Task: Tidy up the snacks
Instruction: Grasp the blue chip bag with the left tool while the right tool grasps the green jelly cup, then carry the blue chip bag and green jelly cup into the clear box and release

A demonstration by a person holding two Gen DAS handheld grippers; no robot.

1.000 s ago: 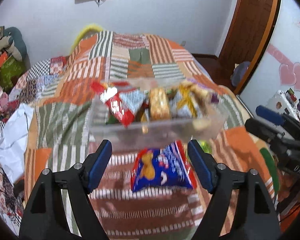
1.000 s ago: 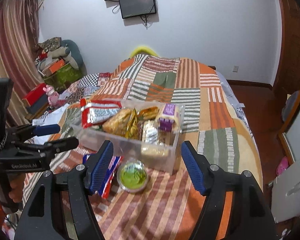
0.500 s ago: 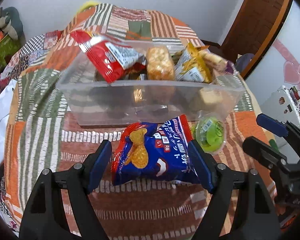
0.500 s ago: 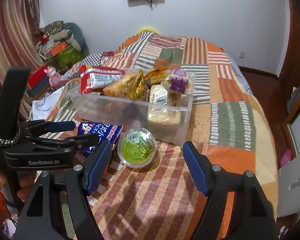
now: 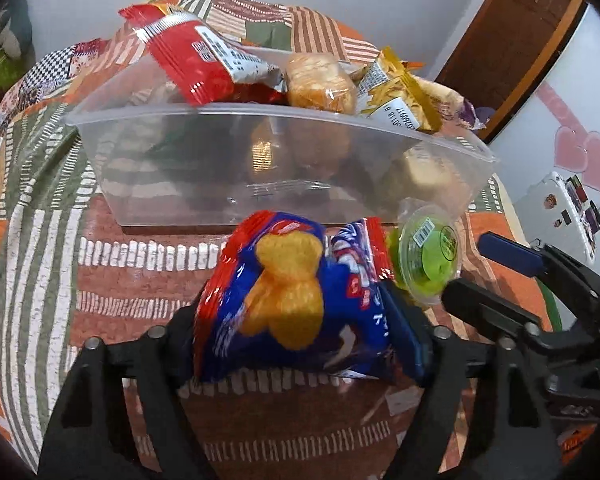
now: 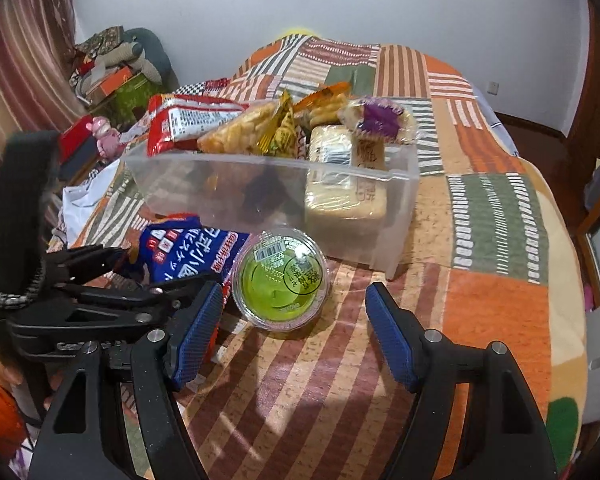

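Observation:
A clear plastic bin (image 5: 284,168) holds several snack packs on the patchwork bed; it also shows in the right wrist view (image 6: 284,196). In front of it lies a blue and red snack bag (image 5: 296,296), also seen in the right wrist view (image 6: 188,252). My left gripper (image 5: 300,320) is shut on this bag at its two sides. A green jelly cup (image 6: 280,280) stands just right of the bag, also seen in the left wrist view (image 5: 428,256). My right gripper (image 6: 294,316) is open, close before the cup, with the cup near its left finger.
The striped patchwork bedspread (image 6: 496,220) covers the bed. Boxes, toys and a curtain (image 6: 28,60) stand at the left. A wooden door (image 5: 512,40) and a white cabinet (image 5: 568,208) are at the right.
Both grippers moved forward and down toward the snacks. My left gripper closed on the blue snack bag. My right gripper came close to the green cup and stayed open.

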